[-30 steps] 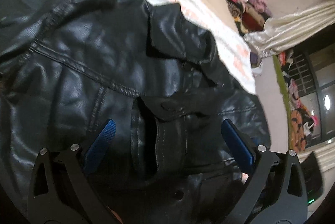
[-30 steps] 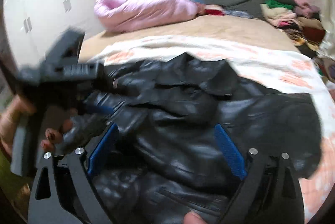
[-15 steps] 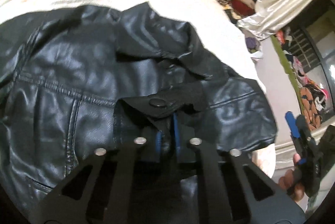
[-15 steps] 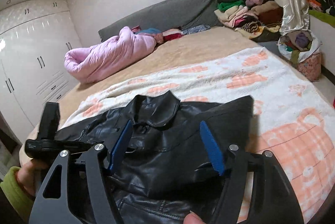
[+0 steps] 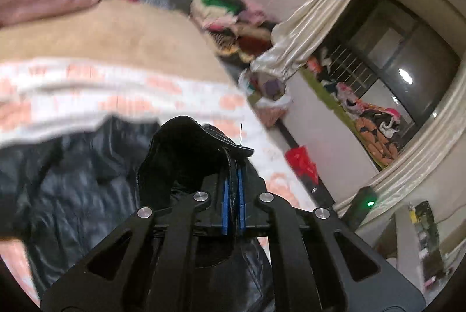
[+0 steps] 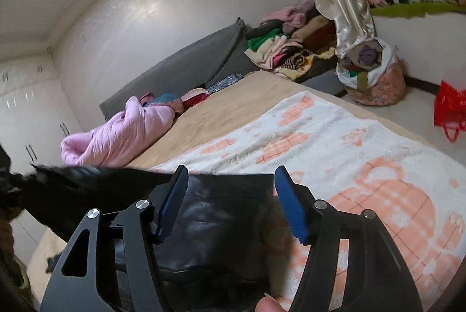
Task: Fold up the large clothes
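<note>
Jaws of the left gripper (image 5: 233, 163) were clamped on a fold of the black leather jacket (image 5: 180, 154), lifting that part above the rest, which lay on the white and peach blanket (image 6: 364, 166). Nearby, the right gripper (image 6: 231, 201) had just been narrowing, its blue pads still apart over the jacket's edge, pressing nothing. Farther back a pink quilt (image 6: 122, 131) lay on the bed, with piled clothes (image 6: 285, 47) beyond.
</note>
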`<state>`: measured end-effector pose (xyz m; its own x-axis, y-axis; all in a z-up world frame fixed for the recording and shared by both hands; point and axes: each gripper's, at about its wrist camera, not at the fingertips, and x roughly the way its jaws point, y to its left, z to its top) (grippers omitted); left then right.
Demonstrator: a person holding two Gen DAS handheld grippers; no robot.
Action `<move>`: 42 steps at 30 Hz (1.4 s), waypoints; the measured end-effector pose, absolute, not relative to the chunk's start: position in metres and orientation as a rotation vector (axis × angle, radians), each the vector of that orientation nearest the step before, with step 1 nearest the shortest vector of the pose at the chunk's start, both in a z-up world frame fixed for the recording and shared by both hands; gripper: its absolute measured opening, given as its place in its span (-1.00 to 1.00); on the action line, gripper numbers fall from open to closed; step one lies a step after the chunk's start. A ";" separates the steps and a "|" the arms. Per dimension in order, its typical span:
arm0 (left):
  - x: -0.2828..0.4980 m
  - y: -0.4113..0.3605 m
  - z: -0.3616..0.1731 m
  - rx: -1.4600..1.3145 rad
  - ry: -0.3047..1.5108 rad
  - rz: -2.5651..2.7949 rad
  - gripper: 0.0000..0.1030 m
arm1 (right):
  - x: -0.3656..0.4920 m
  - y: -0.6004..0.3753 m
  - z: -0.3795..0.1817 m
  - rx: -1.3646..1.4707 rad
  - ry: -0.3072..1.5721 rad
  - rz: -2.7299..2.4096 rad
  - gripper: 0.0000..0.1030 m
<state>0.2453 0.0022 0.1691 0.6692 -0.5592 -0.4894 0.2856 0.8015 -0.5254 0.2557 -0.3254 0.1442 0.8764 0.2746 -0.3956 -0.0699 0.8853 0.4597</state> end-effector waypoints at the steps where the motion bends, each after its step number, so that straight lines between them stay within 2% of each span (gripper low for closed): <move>1: 0.243 0.008 0.178 -0.397 0.651 -0.454 -1.00 | 0.257 -0.326 0.142 0.455 0.477 0.183 0.17; 5: 0.252 0.038 0.167 -0.392 0.661 -0.344 -1.00 | 0.261 -0.316 0.137 0.428 0.508 0.200 0.17; 15: 0.246 0.100 0.080 -0.402 0.813 -0.139 -1.00 | 0.285 -0.275 0.119 0.305 0.631 0.236 0.16; 22: 0.231 0.115 0.044 -0.363 0.850 -0.073 -1.00 | 0.326 -0.220 0.106 0.163 0.694 0.345 -0.16; 31: 0.235 0.127 0.014 -0.342 0.911 -0.025 -1.00 | 0.388 -0.196 0.026 0.060 0.985 0.253 -0.27; 34: 0.238 0.127 0.004 -0.338 0.932 -0.016 -1.00 | 0.390 -0.197 0.009 0.071 1.004 0.242 -0.27; 40: 0.238 0.131 -0.005 -0.339 0.946 -0.014 -0.93 | 0.383 -0.209 0.023 0.147 0.965 0.281 -0.20; 42: 0.234 0.133 0.001 -0.356 0.939 -0.018 -0.80 | 0.373 -0.212 0.039 0.171 0.930 0.306 0.06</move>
<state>0.2341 0.1334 0.0006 0.5945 -0.1690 -0.7862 -0.1381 0.9417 -0.3069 0.3732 -0.2117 0.0391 0.5594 0.3312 -0.7599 -0.1846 0.9435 0.2754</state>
